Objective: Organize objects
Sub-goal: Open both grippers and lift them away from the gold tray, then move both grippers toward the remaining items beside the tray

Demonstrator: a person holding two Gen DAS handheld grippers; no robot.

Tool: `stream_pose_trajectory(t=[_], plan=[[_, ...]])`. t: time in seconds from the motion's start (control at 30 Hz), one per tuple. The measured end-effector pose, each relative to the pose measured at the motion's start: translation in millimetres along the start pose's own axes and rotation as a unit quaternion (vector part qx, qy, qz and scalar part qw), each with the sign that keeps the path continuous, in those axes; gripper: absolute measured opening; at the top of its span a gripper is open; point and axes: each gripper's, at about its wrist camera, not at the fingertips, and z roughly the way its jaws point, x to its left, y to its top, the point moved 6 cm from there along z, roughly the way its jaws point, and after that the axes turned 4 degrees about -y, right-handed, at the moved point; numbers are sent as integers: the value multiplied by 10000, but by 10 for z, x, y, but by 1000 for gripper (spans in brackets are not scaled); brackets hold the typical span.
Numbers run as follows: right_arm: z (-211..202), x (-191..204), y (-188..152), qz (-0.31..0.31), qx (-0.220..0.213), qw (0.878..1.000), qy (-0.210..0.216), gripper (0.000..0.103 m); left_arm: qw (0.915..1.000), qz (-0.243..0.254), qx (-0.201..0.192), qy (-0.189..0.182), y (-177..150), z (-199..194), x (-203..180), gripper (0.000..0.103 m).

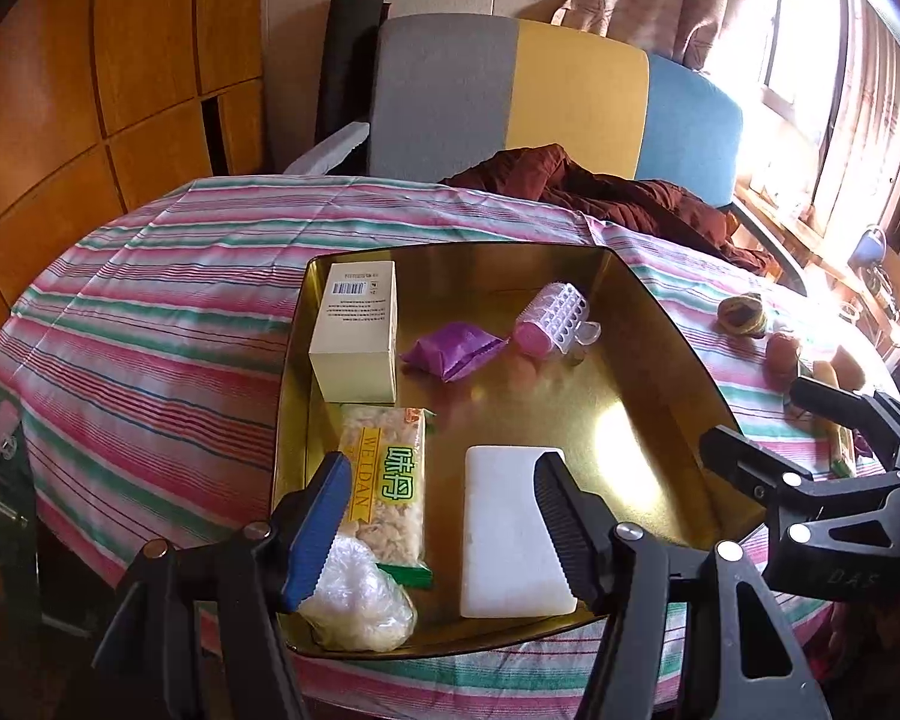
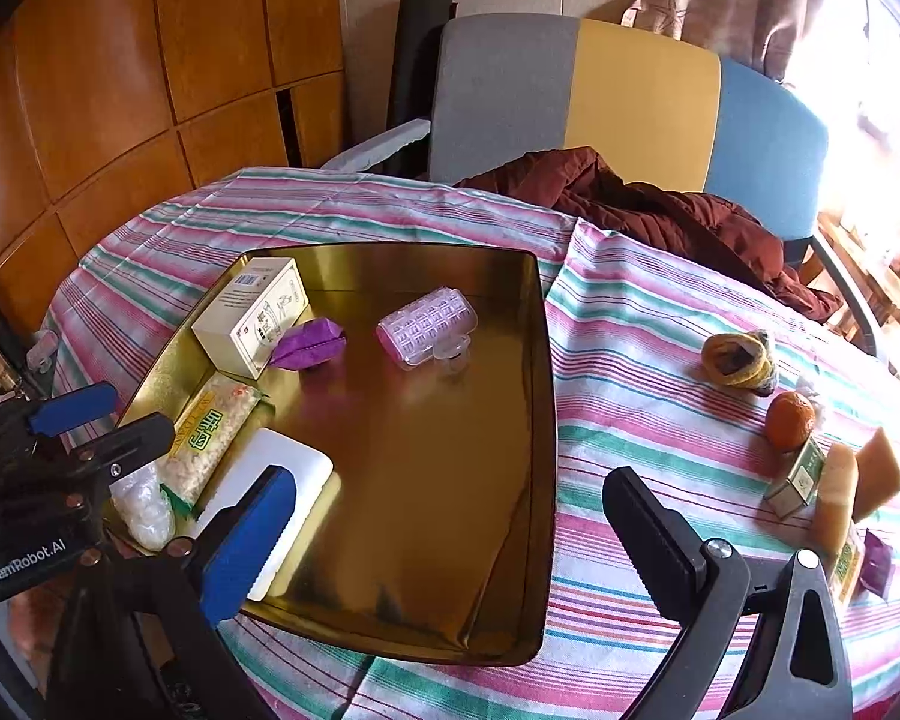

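Note:
A gold tray (image 1: 570, 408) (image 2: 420, 450) on the striped tablecloth holds a cream box (image 1: 357, 336) (image 2: 252, 312), a purple packet (image 1: 450, 351) (image 2: 309, 342), a pink hair roller (image 1: 555, 315) (image 2: 426, 324), a snack bar (image 1: 384, 480) (image 2: 210, 444), a white block (image 1: 510, 528) (image 2: 294, 450) and a clear bag (image 1: 360, 606) (image 2: 144, 504). My left gripper (image 1: 444, 486) (image 2: 132, 414) hovers open over the tray's near left part, nothing between its fingers. Over the tray's near right edge, my right gripper (image 2: 450, 498) (image 1: 756, 414) is open and empty.
On the cloth right of the tray lie a yellow-brown coil (image 2: 738, 360), an orange (image 2: 789, 414), a small green box (image 2: 798, 477), tan sponges (image 2: 834, 498) and another purple packet (image 2: 876, 561). A dark red jacket (image 2: 660, 204) lies at the table's far edge, before a chair.

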Motion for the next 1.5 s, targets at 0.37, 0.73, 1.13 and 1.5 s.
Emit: stream_pose_trajectory(t=[0.37, 0.73, 1.13, 1.5], plan=[[-89, -72, -8, 52, -87, 9999, -135, 103, 9999, 128, 15, -90, -40, -37, -121, 64], [-110, -189, -68, 163, -56, 9996, -210, 103, 9996, 249, 44, -138, -59, -58, -226, 64], [-90, -553, -139, 447, 37, 9980, -447, 103, 9985, 440, 160, -278, -114, -19, -381, 64], [-186, -1488, -217, 972, 129, 9892, -1094, 103, 9967, 465, 289, -595, -133, 34, -485, 64]])
